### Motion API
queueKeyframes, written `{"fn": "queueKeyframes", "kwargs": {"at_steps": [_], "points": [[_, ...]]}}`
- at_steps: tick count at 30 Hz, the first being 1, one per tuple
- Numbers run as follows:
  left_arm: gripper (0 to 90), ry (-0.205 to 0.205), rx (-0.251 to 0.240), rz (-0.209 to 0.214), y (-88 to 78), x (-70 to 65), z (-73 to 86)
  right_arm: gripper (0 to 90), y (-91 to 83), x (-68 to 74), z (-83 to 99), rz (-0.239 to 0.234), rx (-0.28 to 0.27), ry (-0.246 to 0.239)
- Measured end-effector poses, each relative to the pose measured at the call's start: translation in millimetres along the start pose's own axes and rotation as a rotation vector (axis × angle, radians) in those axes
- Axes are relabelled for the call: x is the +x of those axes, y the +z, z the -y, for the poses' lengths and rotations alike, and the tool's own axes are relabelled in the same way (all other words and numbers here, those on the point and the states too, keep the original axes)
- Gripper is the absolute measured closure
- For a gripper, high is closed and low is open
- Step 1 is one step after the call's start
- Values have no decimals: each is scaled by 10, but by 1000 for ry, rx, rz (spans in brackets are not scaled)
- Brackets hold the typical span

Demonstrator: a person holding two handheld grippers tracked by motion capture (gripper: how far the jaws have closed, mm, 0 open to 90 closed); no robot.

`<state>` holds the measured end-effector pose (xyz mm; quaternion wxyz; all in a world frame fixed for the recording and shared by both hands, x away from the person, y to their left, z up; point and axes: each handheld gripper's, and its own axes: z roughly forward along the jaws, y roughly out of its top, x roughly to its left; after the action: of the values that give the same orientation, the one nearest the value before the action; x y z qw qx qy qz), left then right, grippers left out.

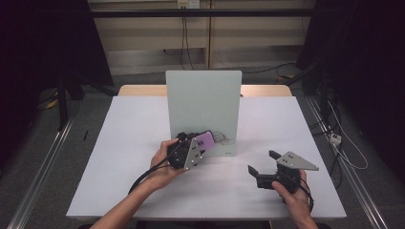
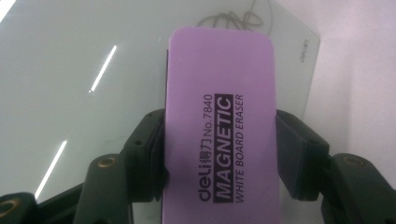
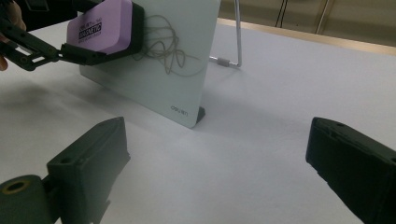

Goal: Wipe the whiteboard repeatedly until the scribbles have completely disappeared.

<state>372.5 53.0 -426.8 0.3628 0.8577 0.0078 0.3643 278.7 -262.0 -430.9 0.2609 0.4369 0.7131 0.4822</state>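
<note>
Scene: at a white-covered table (image 1: 143,143), a person works a pale glass whiteboard (image 1: 203,102) that stands propped on a wire stand, a loose grey pen scribble (image 3: 166,49) low on its face.
Eraser: a purple rectangular magnetic whiteboard eraser (image 2: 222,121) with a dark felt underside sits lengthwise between the jaws of the left claw (image 2: 219,154), its far end reaching past the pads toward the scribble just ahead.
Left claw: clamped on the eraser, one pad on each long side, the printed purple back facing the camera.
Right claw: the right claw (image 3: 219,163) rests on the table with its jaws spread wide and nothing between them, the board's lower corner ahead of it.
Handling: the eraser looks light and rigid in its plastic shell, soft only on the felt face; the smooth sides could slip under a hard push.
Hold: the long edges near the middle, as gripped, seem the best purchase, keeping the felt flat to the glass.
Caution: the propped board looks light enough to shift or tip if pressed firmly.
</note>
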Motion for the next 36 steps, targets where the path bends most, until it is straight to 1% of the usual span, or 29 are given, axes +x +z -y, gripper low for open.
{"fn": "queueKeyframes", "kwargs": {"at_steps": [1,3,4,5,6,7,8,10,13,17,18,19,20,21,22,23,26,27,28,29,32,34,36], "points": [[408,7,4,3,4,-11,-2,55,0,-1,0,1,0,0],[409,2,-1,9,19,-32,-1,55,-1,-2,0,1,0,1],[409,-5,0,2,18,-40,-2,55,-1,-2,0,1,1,0],[409,4,6,1,14,-35,-6,55,-1,-1,0,1,0,0],[409,-6,2,-3,13,-37,-5,55,-2,0,0,0,0,0],[410,-14,-4,5,15,-34,-1,55,-3,0,0,1,0,0],[410,-12,-6,5,11,-20,-3,55,-3,-2,1,0,0,0],[411,-22,-11,-5,-8,14,-5,55,-4,-4,1,1,0,0],[411,-65,-44,-17,-49,122,2,55,-5,-5,2,0,-1,3],[411,-114,-64,-55,-126,256,12,55,-3,-3,1,1,0,1],[411,-128,-68,-58,-143,287,12,55,-3,-4,1,1,0,1],[411,-133,-75,-68,-158,316,15,55,-2,-3,1,1,0,1],[411,-145,-76,-78,-175,343,18,55,-2,-2,1,1,1,1],[411,-158,-79,-78,-189,369,20,55,-2,-2,1,2,1,0],[411,-164,-81,-86,-202,391,21,55,-2,-2,0,3,1,0],[411,-182,-88,-91,-216,409,27,55,-1,-2,0,3,0,0],[411,-210,-104,-113,-252,469,40,55,-1,-1,1,1,1,-1],[411,-201,-105,-122,-262,485,41,55,-1,-1,1,1,1,-1],[411,-204,-106,-131,-265,484,43,55,-2,-3,2,2,1,-1],[411,-193,-103,-140,-266,483,41,55,-1,-4,2,2,2,0],[410,-183,-97,-147,-261,468,36,55,-1,-2,2,2,1,0],[410,-188,-96,-146,-255,447,46,55,0,3,1,-1,2,0],[410,-176,-96,-140,-240,416,58,55,2,3,2,-1,3,-1]]}}
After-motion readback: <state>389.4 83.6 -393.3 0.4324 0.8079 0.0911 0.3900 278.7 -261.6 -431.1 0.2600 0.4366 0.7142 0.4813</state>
